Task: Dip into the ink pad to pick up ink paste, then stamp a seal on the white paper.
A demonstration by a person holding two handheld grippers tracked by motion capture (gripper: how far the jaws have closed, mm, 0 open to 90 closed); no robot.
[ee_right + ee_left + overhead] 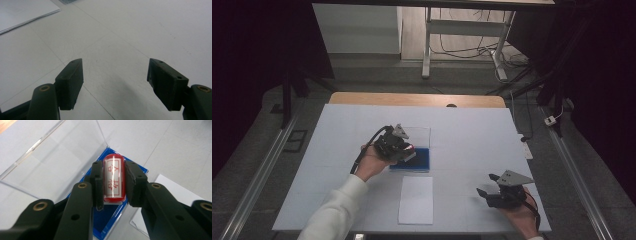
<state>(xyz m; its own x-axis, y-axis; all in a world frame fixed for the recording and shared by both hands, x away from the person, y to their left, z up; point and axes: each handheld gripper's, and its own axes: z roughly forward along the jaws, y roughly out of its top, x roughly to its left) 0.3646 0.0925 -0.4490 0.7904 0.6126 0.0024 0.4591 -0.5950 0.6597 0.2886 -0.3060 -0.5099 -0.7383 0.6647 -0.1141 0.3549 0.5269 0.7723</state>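
Observation:
A red stamp with a white face and red characters is clamped between the jaws of my left gripper. It hangs just above a blue ink pad tray whose clear lid stands open behind it. From above, the left gripper sits over the blue tray at mid table. A white sheet of paper lies in front of the tray. My right gripper rests low at the table's right front, jaws wide apart with nothing between them.
The white table top spans the view, with a wooden edge at the back. A paper corner lies at the upper left of the right gripper view. Table legs and cables stand on the floor beyond.

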